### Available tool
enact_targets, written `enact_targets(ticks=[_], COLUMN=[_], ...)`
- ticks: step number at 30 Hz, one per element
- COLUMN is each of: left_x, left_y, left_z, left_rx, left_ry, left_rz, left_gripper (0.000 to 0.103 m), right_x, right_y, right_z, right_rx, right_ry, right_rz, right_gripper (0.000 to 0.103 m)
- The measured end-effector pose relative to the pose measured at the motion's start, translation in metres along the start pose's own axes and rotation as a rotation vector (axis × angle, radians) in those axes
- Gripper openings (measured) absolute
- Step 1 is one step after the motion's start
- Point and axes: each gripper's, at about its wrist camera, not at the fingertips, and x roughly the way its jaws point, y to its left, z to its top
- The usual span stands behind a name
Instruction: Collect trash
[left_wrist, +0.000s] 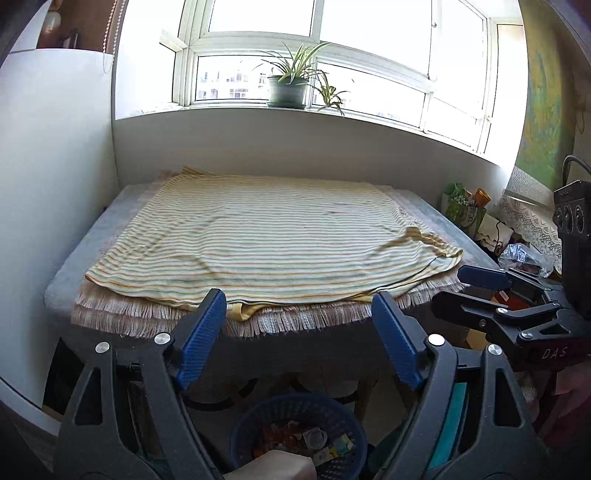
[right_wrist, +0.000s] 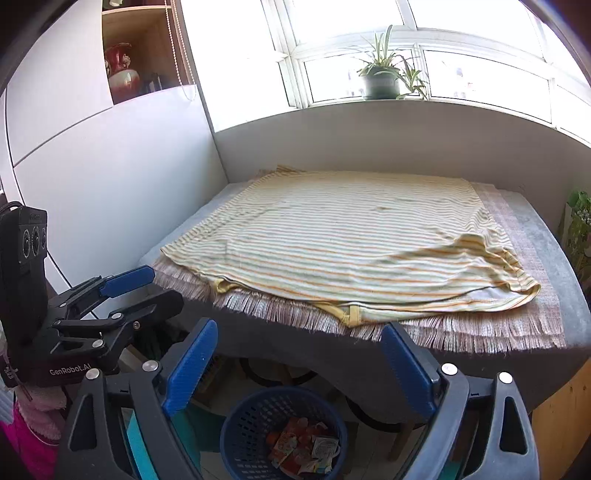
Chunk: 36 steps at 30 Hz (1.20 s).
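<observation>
A blue plastic basket (left_wrist: 295, 410) (right_wrist: 251, 417) stands on the floor below the table's front edge, holding several crumpled wrappers (right_wrist: 303, 448) (left_wrist: 295, 439). My left gripper (left_wrist: 299, 310) is open and empty, above the basket at the table's front edge. My right gripper (right_wrist: 299, 339) is open and empty, held just right of the left one. The right gripper shows from the side in the left wrist view (left_wrist: 480, 280); the left gripper shows from the side in the right wrist view (right_wrist: 129, 280).
A striped yellow cloth (left_wrist: 258, 232) (right_wrist: 351, 240) lies flat on a fringed mat (right_wrist: 461, 332) over the table. A potted plant (left_wrist: 291, 86) stands on the windowsill. White cabinet (left_wrist: 48, 166) stands at left. Clutter and a foil bag (left_wrist: 521, 254) sit at right.
</observation>
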Motion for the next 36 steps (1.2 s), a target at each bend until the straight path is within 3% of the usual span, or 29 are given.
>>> enact_targets(ticks=[2, 5, 9, 36], left_x=[-0.006, -0.015, -0.021, -0.032], left_y=[-0.003, -0.007, -0.006, 0.009], left_z=[0.006, 0.014, 0.023, 0.029], left_rx=[0.006, 0.009, -0.007, -0.098], left_ry=[-0.035, -0.086, -0.111, -0.124], left_rz=[0.015, 0.04, 0.047, 0.057], left_gripper=[0.096, 0.102, 0.102, 0.102], right_x=[-0.003, -0.01, -0.016, -0.024], right_y=[0.003, 0.001, 0.001, 0.007], right_z=[0.005, 0.013, 0.02, 0.029], right_rx=[0.002, 0.01, 0.016, 0.017], right_ry=[-0.024, -0.056, -0.091, -0.132], right_rz=[-0.003, -0.005, 0.0, 0.003], right_gripper=[0.092, 0.093, 0.103, 0.103])
